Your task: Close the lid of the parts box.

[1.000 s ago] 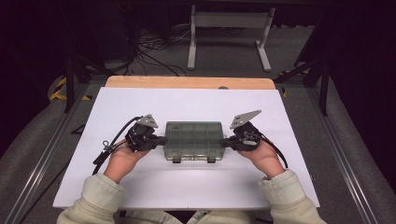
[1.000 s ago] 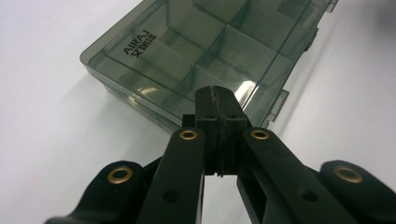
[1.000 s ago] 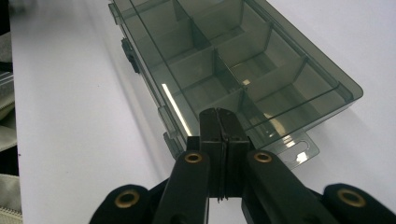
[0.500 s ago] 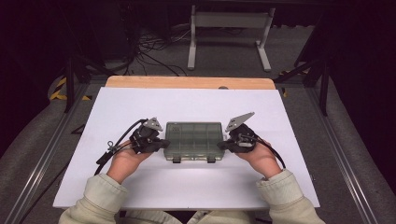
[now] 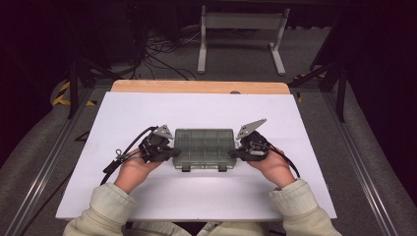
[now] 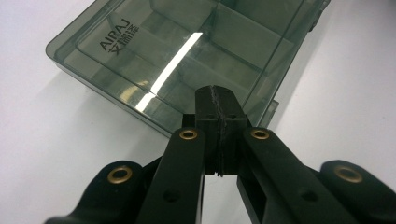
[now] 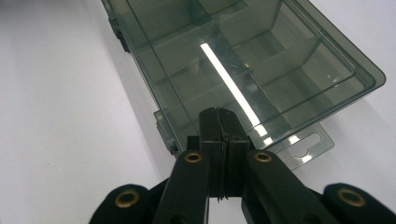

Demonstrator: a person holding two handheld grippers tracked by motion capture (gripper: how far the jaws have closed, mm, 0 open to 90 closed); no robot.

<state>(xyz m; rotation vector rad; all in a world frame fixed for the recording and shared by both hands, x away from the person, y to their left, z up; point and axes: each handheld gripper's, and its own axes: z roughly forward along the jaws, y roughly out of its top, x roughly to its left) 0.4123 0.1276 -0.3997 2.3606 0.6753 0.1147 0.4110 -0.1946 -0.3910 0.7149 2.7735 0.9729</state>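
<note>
Left gripper [image 5: 173, 152]: jaws fully closed, pads pressed flat together, nothing between them. In the left gripper view the closed tip [image 6: 218, 105] sits over the near short end of the organizer box [image 6: 187, 51], at about 6 o'clock of the box; contact can't be confirmed.

Right gripper [image 5: 234, 153]: same state, jaws shut tight on nothing. In the right gripper view its tip [image 7: 219, 126] sits over the box's near end, the hang tab [image 7: 303, 147] just beside it at 3 o'clock.

Box [image 5: 203, 148]: smoky translucent plastic, divided compartments, lid closed, "AIRAJ" lettering [image 6: 116, 32] on the lid. From the high view it lies flat, mid-table, two latches [image 5: 186, 168] on its 6 o'clock edge facing the person. Left gripper at its 9 o'clock end, right gripper at 3 o'clock.

White tabletop [image 5: 147, 113] underneath, wooden edge [image 5: 196, 86] at 12 o'clock. Metal stand [image 5: 241, 29] on the floor beyond.
</note>
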